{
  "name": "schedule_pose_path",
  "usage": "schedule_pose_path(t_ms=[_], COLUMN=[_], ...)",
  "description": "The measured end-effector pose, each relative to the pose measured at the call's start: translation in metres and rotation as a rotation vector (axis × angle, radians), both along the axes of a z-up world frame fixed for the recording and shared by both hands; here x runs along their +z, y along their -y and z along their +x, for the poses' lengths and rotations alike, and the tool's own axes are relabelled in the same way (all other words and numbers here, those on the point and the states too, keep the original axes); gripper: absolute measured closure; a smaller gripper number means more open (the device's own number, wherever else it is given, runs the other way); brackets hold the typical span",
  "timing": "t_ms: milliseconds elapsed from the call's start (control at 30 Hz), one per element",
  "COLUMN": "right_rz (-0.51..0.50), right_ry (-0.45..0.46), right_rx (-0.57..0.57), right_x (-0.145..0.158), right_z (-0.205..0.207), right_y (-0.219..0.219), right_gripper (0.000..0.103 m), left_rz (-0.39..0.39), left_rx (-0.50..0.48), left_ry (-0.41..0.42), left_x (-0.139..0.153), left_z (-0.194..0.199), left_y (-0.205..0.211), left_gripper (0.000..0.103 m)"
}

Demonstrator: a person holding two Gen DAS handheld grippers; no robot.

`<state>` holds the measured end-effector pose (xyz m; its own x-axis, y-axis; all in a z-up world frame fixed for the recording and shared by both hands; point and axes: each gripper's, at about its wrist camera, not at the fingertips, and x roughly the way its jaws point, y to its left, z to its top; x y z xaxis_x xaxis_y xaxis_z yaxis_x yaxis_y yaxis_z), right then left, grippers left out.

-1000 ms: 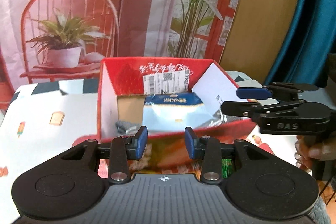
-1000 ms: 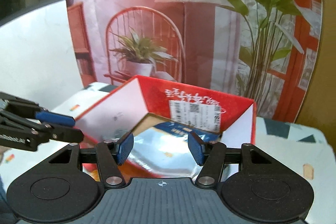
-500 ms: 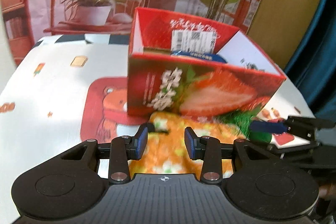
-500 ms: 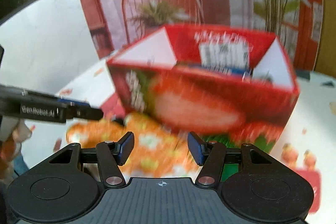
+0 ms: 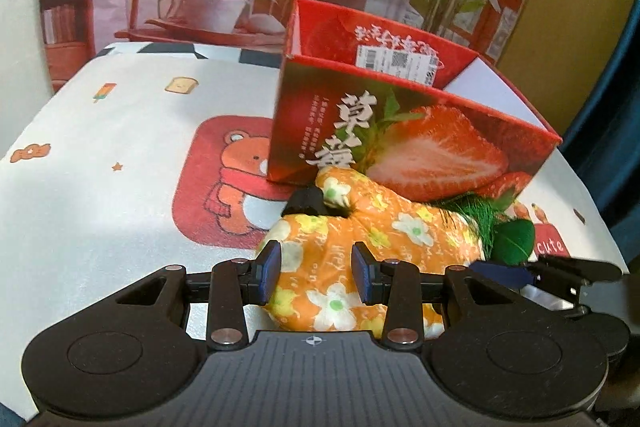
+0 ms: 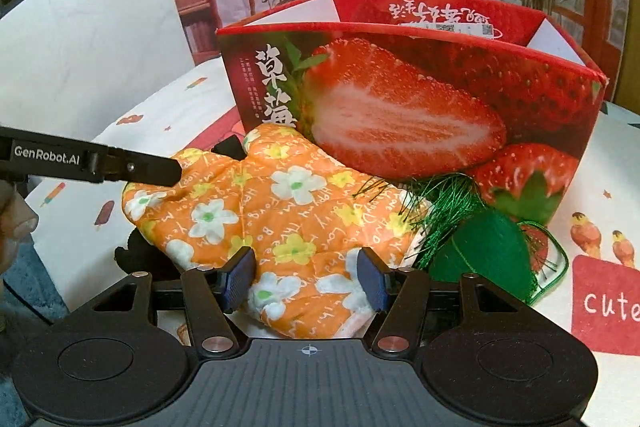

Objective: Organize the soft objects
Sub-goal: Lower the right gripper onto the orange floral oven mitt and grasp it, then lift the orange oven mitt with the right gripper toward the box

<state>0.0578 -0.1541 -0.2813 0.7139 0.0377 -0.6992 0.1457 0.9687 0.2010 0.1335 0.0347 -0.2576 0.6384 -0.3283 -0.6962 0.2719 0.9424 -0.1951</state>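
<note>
Both tongs — left tongs [image 5: 314, 271], right tongs [image 6: 306, 281] — open, empty, over orange floral mitt [image 6: 280, 223] lying on worktop [image 5: 100, 187] against strawberry box [image 6: 400, 115]. Risk — uneven pinches bunching fabric, snagging green tassel [image 6: 444, 203].

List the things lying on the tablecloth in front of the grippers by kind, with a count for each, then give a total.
Boxes: 1, the strawberry box
Orange floral mitts: 1
Green tasselled items: 1
Total: 3
</note>
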Motion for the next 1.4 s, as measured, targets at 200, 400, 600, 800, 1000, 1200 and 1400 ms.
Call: schedule_pose_path(t_ms=[200, 400, 600, 800, 1000, 1200, 1400], right_rz=[0.016, 0.018, 0.019, 0.02, 0.019, 0.022, 0.042], right_ry=[0.008, 0.006, 0.006, 0.003, 0.001, 0.0, -0.003], right_rx=[-0.001, -0.007, -0.007, -0.013, -0.014, -0.017, -0.031], right_x=[-0.004, -0.005, -0.005, -0.006, -0.006, -0.006, -0.002], right_z=[0.001, 0.002, 0.001, 0.0, 0.0, 0.001, 0.0], right_y=[0.005, 0.004, 0.004, 0.004, 0.003, 0.004, 0.006], right_gripper=[0.049, 0.049, 0.049, 0.049, 0.048, 0.048, 0.048], left_rz=[0.001, -0.036, -0.065, -0.109, -0.116, -0.054, -0.094], left_rx=[0.066, 0.047, 0.019, -0.02, -0.023, -0.048, -0.003], left_ry=[0.0, -0.05, -0.007, 0.037, 0.008, 0.048, 0.058], left_x=[-0.001, -0.013, -0.005, 0.004, -0.003, 0.002, 0.004], left_z=[0.004, 0.007, -0.001, -0.008, -0.005, -0.006, -0.005], left_y=[-0.008, -0.007, -0.005, -0.001, 0.0, 0.004, -0.008], left_gripper=[0.052, 0.052, 0.054, 0.057, 0.063, 0.09, 0.09])
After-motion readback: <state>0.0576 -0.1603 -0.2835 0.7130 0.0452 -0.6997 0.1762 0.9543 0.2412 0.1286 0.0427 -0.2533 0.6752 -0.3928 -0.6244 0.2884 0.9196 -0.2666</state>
